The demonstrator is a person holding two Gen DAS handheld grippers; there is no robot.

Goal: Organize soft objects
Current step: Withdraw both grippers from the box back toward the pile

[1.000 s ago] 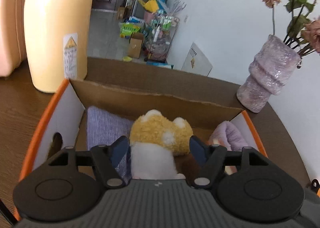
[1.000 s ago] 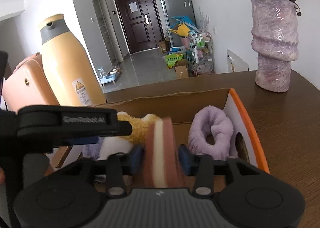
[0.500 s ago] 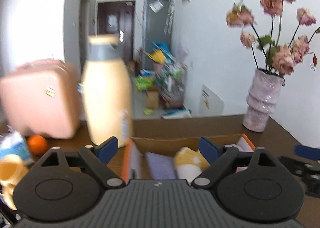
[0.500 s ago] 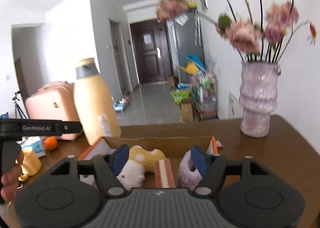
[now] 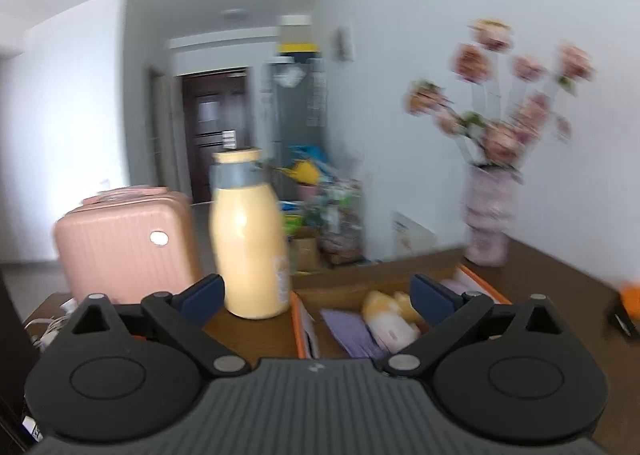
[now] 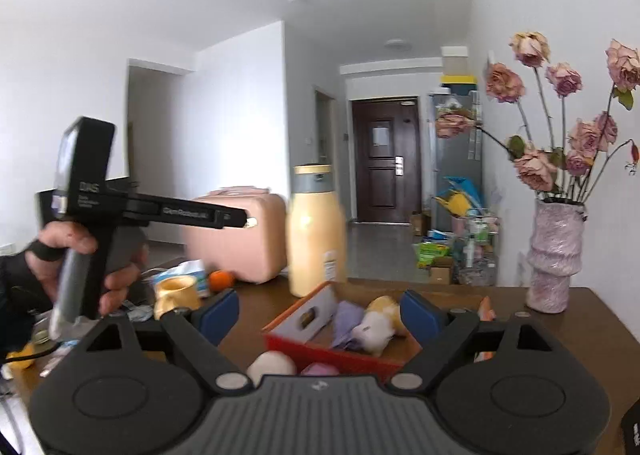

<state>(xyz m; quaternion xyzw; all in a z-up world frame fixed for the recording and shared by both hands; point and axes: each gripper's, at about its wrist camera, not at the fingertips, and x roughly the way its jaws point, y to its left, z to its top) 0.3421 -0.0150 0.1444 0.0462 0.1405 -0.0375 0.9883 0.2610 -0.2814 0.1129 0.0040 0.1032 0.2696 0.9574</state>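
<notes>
An orange-edged cardboard box (image 6: pixel 298 317) sits on the brown table and holds a yellow and white plush toy (image 6: pixel 378 325) beside a folded lilac cloth (image 6: pixel 347 320). The box (image 5: pixel 304 329), the plush (image 5: pixel 390 315) and the cloth (image 5: pixel 348 331) also show in the blurred left wrist view. My left gripper (image 5: pixel 316 295) is open and empty, raised and back from the box. My right gripper (image 6: pixel 320 309) is open and empty, also back from the box. Two soft items, one cream (image 6: pixel 272 365) and one lilac (image 6: pixel 320 369), lie just before it.
A tall yellow bottle (image 6: pixel 316 231) stands behind the box, with a pink suitcase (image 6: pixel 240 235) to its left. A lilac vase (image 6: pixel 554 255) of dried roses stands at the back right. A yellow cup (image 6: pixel 176 293), an orange (image 6: pixel 221 280) and clutter lie at the left.
Both grippers have pulled up and back from the box. The right one opened and let go of the pink and white striped item it held. The left one opened wider.
</notes>
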